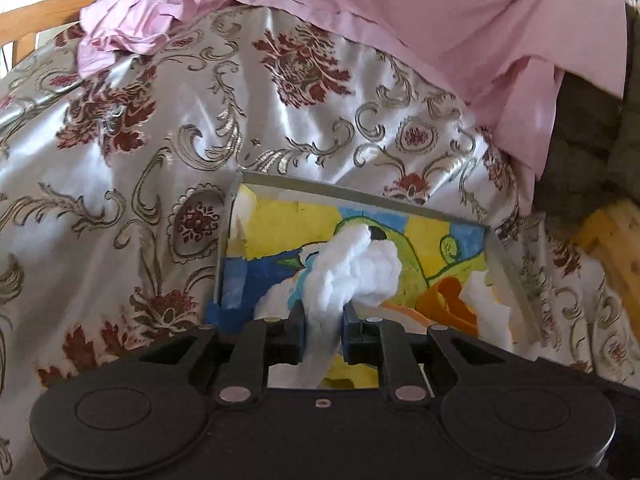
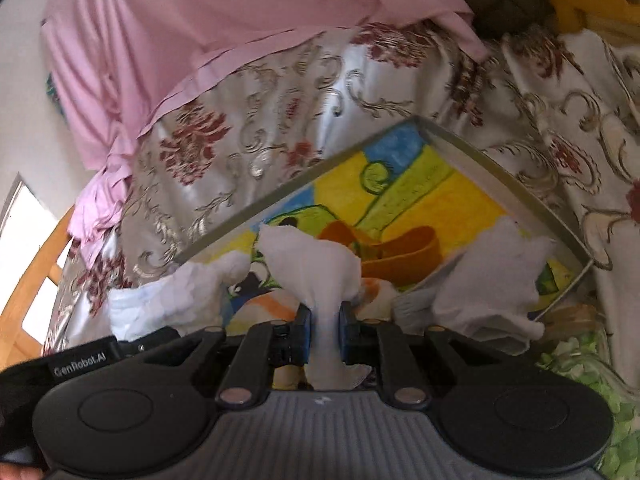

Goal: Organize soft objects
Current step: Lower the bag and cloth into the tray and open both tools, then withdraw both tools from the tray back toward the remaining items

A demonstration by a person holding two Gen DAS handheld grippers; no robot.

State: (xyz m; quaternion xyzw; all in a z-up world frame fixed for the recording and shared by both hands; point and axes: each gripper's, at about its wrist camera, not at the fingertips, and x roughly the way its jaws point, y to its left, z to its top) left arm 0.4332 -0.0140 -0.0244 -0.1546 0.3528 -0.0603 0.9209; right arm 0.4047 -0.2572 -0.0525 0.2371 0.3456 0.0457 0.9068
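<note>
A shallow tray (image 1: 360,190) with a bright yellow, blue and green picture lies on a floral satin bedspread (image 1: 160,128). My left gripper (image 1: 323,316) is shut on a wad of white cotton wool (image 1: 356,268) over the tray. My right gripper (image 2: 324,320) is shut on a white piece of soft cloth (image 2: 316,264) over the same tray (image 2: 500,168). More white tufts lie in the tray at the left (image 2: 180,292) and right (image 2: 492,280). An orange band (image 2: 400,256) lies on the picture.
A pink sheet (image 1: 400,20) is draped over the far side of the bedspread (image 2: 280,112). A wooden chair frame (image 2: 36,264) stands at the left. A yellow wooden piece (image 1: 612,248) is at the right. Green patterned fabric (image 2: 592,372) lies at the lower right.
</note>
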